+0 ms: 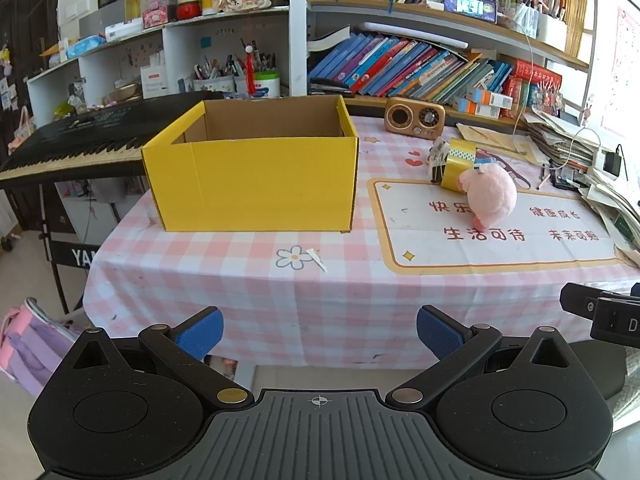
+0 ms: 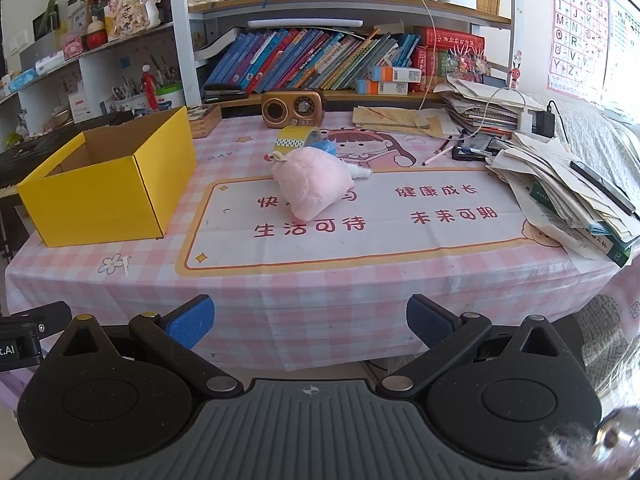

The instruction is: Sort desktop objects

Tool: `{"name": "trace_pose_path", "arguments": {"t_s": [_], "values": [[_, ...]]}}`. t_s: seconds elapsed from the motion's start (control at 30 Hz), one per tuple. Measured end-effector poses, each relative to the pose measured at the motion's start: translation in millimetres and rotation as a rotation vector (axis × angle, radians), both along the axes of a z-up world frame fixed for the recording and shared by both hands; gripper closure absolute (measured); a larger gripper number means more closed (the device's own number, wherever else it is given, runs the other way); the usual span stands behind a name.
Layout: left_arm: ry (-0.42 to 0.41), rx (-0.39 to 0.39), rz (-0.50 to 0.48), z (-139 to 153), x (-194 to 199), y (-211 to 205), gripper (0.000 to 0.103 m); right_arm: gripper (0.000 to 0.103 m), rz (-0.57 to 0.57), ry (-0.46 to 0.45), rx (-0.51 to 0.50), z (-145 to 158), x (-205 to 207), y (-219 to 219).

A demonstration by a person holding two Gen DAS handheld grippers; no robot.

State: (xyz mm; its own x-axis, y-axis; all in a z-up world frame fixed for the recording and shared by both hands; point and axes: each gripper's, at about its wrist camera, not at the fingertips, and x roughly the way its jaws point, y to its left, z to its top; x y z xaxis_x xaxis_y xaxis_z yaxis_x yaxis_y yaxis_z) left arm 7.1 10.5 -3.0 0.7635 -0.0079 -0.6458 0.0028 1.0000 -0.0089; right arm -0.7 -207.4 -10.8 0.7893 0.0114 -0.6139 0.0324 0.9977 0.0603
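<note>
**Operator:** Where did the soft pink plush toy lie relative to the two hand-held units?

**Technician:** It lay on the pink checked tablecloth, on the printed panel with red characters, ahead of the right gripper and almost on that unit's centre line. From the left gripper it lay ahead and well to the right. By that geometry the right gripper was judged the better placed, though neither was close; both hung back at the near table edge.

**Operator:** Long axis of the toy?

**Technician:** In the right wrist view it ran from the upper left down to a narrower end at the lower right centre, roughly diagonal to the fingers. A roll of yellow tape and a small white spray bottle sat just behind it, touching or nearly so; which could not be told.

**Operator:** Destination?

**Technician:** The open yellow cardboard box stood to the left of the toy, apart from it, and appeared empty as far as its interior showed. It stood straight ahead of the left gripper.

**Operator:** Gripper status?

**Technician:** Both sets of blue fingers were spread wide. Neither unit held or touched anything. No item appeared sorted yet.
</note>
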Motion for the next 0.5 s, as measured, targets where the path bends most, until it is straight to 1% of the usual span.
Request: {"name": "trace_pose_path", "arguments": {"t_s": [0.5], "values": [[-0.009, -0.011, -0.023, 1.1, 0.3, -3.4, 0.000, 0.000, 0.003, 0.001, 0.001, 0.5, -0.1, 2.2]]}}
